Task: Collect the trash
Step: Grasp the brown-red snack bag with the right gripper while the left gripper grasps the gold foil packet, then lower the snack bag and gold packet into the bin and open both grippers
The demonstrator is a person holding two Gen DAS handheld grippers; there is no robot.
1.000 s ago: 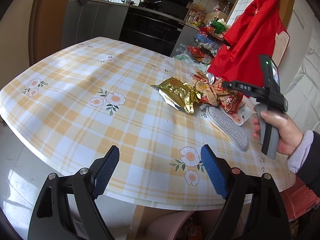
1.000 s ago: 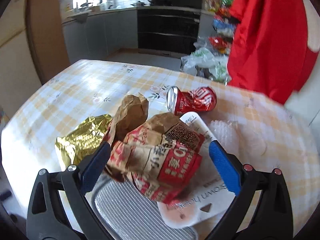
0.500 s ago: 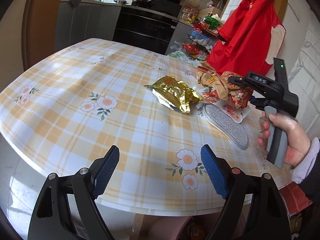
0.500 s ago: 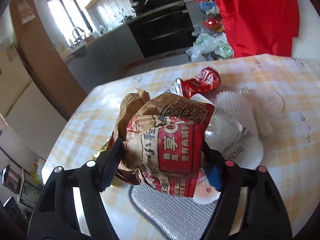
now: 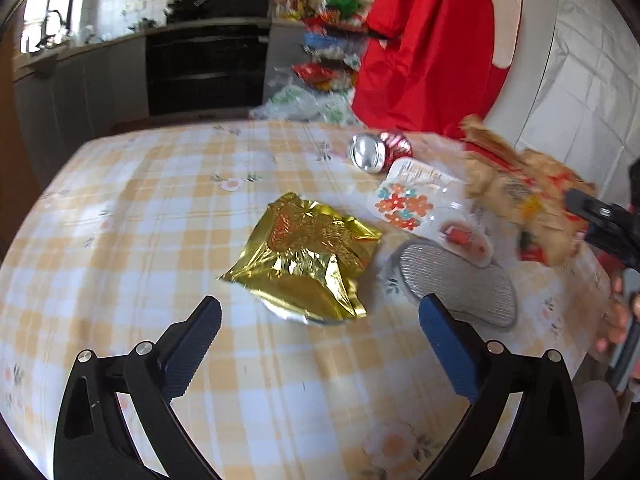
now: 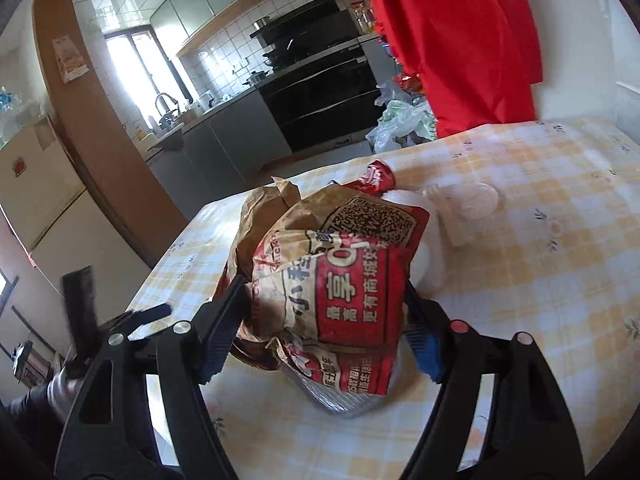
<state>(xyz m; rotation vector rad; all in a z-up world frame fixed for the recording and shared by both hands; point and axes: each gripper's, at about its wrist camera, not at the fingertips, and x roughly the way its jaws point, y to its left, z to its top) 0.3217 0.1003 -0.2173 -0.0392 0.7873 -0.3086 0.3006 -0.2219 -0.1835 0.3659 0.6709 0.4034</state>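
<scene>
A crumpled gold foil wrapper point(image 5: 304, 256) lies on the yellow checked tablecloth point(image 5: 140, 220), just beyond my left gripper point(image 5: 320, 344). Its jaws are opening wide, with nothing between them. My right gripper point(image 6: 324, 336) is shut on a crumpled brown and red paper bag point(image 6: 340, 272), held a little above the table; the left wrist view shows the bag point(image 5: 520, 196) at the right. A crushed red can point(image 5: 378, 152), a white flowered packet point(image 5: 416, 204) and a silver mesh oval point(image 5: 460, 284) lie nearby. The can point(image 6: 376, 178) peeks out behind the bag.
A red garment point(image 5: 432, 48) hangs beyond the table's far right. Plastic bags and snack packs point(image 5: 320, 80) sit by a black oven point(image 5: 208, 60). A clear plastic lid point(image 6: 476, 200) rests on the cloth. The table edge point(image 6: 180, 248) runs at the left, a fridge point(image 6: 40, 200) beyond.
My left gripper has swung in towards the gold wrapper and its jaws now stand wider. My right gripper has shut on the paper bag and raised it off the pile.
</scene>
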